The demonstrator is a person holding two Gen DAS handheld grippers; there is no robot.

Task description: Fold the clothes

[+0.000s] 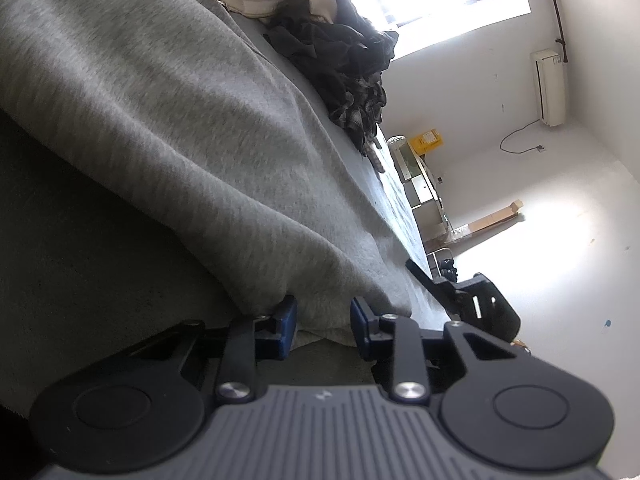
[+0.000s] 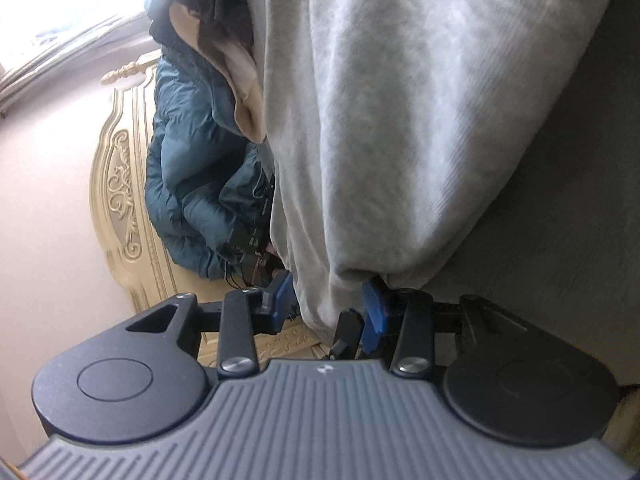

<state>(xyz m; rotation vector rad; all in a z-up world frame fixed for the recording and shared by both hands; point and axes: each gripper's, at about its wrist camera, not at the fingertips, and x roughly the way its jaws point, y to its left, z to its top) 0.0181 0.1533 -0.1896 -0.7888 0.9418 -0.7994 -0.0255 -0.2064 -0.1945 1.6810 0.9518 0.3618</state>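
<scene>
Between my left gripper [image 1: 323, 326] pads sits a fold of the grey sweatshirt [image 1: 168, 120], draped over the bed [image 1: 396, 200]; whether the pads pinch it I cannot tell. Right gripper [image 2: 330, 306] likewise straddles a bunched sweatshirt edge, grip unclear. Teal jacket [image 2: 188, 152] lies beyond.

Sweatshirt [image 1: 168, 128] draped over the bed [image 1: 394, 200], its edge between the left claw [image 1: 323, 330] pads, heap of clothes [image 1: 344, 64] behind it, puffer jacket [image 2: 188, 168] against the headboard [image 2: 120, 184], left of the sweatshirt in the right wrist view
</scene>
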